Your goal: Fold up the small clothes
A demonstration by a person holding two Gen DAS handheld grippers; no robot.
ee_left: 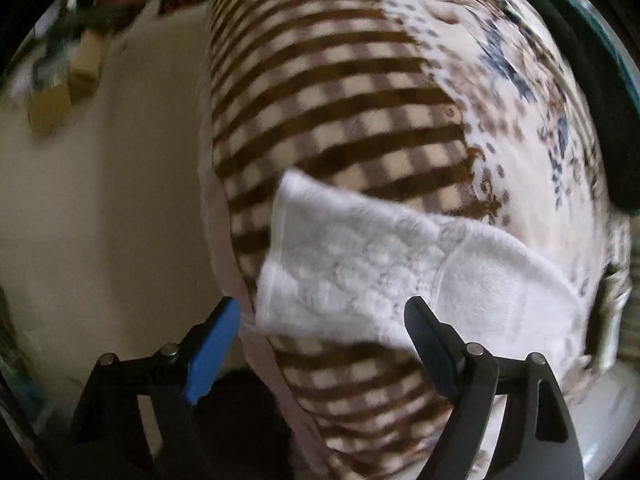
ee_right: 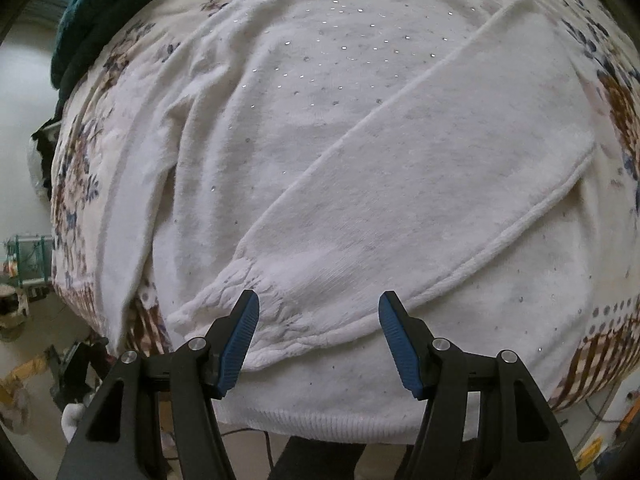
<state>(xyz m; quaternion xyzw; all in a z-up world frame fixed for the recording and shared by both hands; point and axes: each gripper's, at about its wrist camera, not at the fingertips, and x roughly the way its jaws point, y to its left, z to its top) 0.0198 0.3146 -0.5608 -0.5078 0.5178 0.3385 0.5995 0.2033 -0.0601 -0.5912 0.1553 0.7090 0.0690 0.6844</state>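
A white sweater point(ee_right: 320, 128) with small sequins lies flat on a floral bedcover point(ee_right: 76, 168). One sleeve point(ee_right: 400, 200) is folded diagonally across its body, with the gathered cuff point(ee_right: 224, 300) near the hem. My right gripper point(ee_right: 319, 300) hovers open just above that cuff, with nothing between its pads. In the left wrist view the sweater's other white sleeve point(ee_left: 380, 264) stretches over a brown checked blanket point(ee_left: 320, 100). My left gripper point(ee_left: 320, 320) is wide open over the sleeve's end, with its pads clear of the cloth.
A dark teal garment point(ee_right: 88, 12) lies at the far corner of the bed. The bed edge drops to a beige floor point(ee_left: 100, 200) with cardboard boxes point(ee_left: 60, 92). Floor clutter point(ee_right: 68, 368) sits beside the bed in the right wrist view.
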